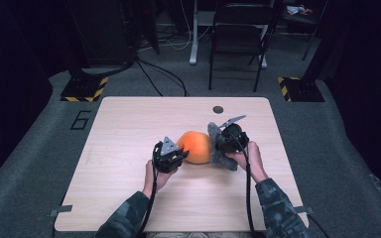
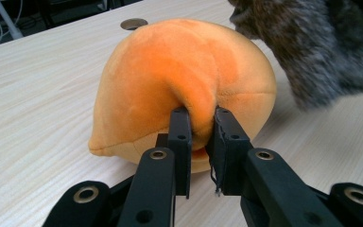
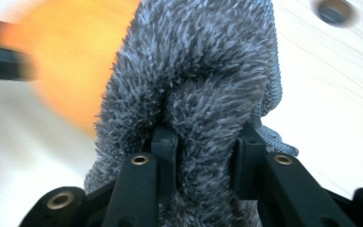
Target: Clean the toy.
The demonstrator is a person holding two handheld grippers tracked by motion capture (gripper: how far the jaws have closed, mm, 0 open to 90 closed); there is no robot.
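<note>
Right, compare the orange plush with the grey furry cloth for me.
The orange plush is smooth, rounded and stuffed; the grey furry cloth is shaggy, flat and limp. The plush rests on the table, pinched by the left gripper; the cloth is clamped in the right gripper. Both are soft fabric, side by side.

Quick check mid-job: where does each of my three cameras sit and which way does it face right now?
High view: above the near table edge, looking forward and down; both forearms, left claw, right claw.
Left gripper view: on the left claw, facing the pinched orange plush.
Right gripper view: on the right claw, facing the gripped grey fuzzy cloth.
Shared: plush and cloth.
</note>
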